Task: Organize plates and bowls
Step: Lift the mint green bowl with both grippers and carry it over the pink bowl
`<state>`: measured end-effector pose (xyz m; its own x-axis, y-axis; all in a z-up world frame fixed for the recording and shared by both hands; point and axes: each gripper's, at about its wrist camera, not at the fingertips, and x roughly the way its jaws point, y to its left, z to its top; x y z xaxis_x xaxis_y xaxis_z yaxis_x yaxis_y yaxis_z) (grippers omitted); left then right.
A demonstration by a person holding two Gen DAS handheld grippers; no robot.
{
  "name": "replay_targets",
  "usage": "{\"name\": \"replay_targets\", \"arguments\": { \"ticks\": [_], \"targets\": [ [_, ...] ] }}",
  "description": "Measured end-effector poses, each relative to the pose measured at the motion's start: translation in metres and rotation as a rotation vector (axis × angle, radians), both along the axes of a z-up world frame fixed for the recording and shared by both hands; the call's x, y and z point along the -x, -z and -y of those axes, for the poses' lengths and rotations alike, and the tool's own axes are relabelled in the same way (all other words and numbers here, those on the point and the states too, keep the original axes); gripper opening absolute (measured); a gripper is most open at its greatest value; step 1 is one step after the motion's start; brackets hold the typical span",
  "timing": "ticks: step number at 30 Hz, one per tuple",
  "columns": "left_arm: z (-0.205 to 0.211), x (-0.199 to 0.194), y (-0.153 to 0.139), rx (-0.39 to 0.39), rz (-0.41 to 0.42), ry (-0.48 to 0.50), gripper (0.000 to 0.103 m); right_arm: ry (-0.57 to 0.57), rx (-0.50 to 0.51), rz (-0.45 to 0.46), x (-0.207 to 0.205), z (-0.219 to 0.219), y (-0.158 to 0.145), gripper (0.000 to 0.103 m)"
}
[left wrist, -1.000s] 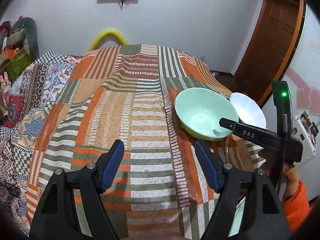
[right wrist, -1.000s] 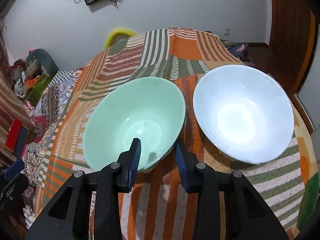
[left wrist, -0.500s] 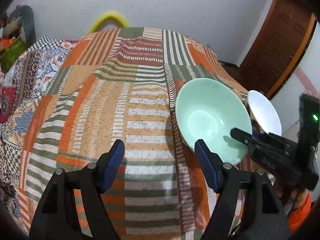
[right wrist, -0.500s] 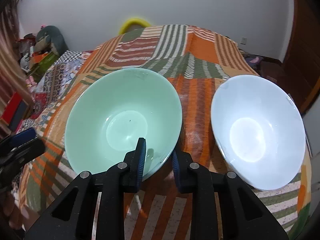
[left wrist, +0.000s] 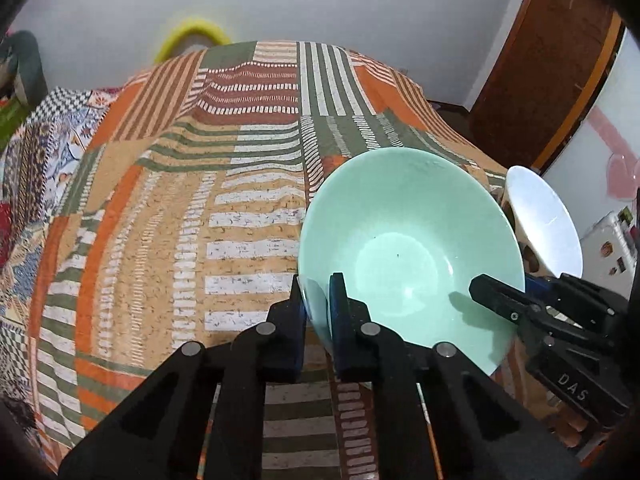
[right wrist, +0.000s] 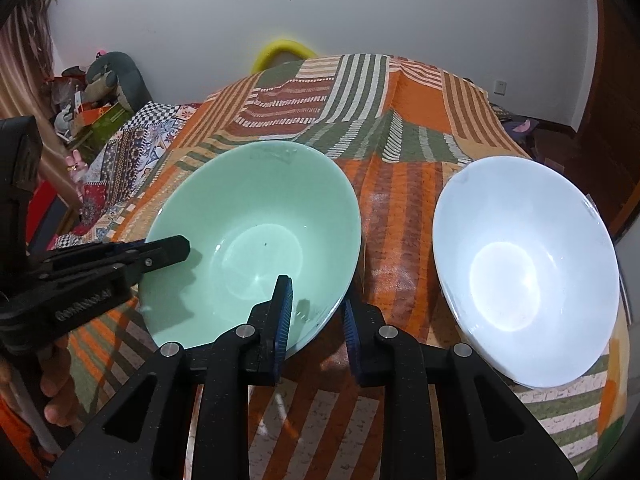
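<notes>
A pale green bowl (left wrist: 408,240) (right wrist: 256,240) sits on a striped patchwork bedspread (left wrist: 240,220) (right wrist: 404,140). My left gripper (left wrist: 318,300) is shut on the bowl's near left rim, one blue pad inside and one outside. From the right wrist it shows as a black clamp, the left gripper (right wrist: 176,248), at the bowl's left edge. My right gripper (right wrist: 316,316) (left wrist: 492,296) is shut on the same bowl's opposite rim, the wall between its pads. A white bowl (right wrist: 520,264) (left wrist: 544,224) rests just right of the green one, touched by neither gripper.
A yellow ring (right wrist: 282,50) leans behind the bed's far end. A wooden door (left wrist: 540,80) stands to the right. Piled clutter and a grey cushion (right wrist: 112,76) lie to the left. A person's hand (right wrist: 56,384) holds the left gripper's handle.
My left gripper moved right and down to the green bowl and shut on its rim. My right gripper narrowed onto the opposite rim a second ago and has held still since.
</notes>
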<state>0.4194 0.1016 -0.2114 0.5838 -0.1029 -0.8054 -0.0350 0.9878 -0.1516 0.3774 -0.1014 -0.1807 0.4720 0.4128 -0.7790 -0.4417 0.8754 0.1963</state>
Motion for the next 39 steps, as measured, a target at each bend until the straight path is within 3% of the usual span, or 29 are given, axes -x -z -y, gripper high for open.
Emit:
{"name": "replay_targets", "arguments": {
  "ticks": [9, 22, 39],
  "targets": [
    [0.009, 0.029, -0.02, -0.019, 0.001, 0.027, 0.01, 0.021, -0.026, -0.034, 0.018, 0.007, -0.006, 0.021],
    [0.028, 0.122, -0.078, -0.084, 0.116, 0.019, 0.011, 0.018, -0.059, 0.049, 0.081, 0.017, -0.056, 0.022],
    [0.018, 0.236, -0.126, -0.056, 0.197, -0.028, 0.012, -0.036, -0.106, 0.124, 0.149, 0.009, -0.09, 0.022]
  ]
}}
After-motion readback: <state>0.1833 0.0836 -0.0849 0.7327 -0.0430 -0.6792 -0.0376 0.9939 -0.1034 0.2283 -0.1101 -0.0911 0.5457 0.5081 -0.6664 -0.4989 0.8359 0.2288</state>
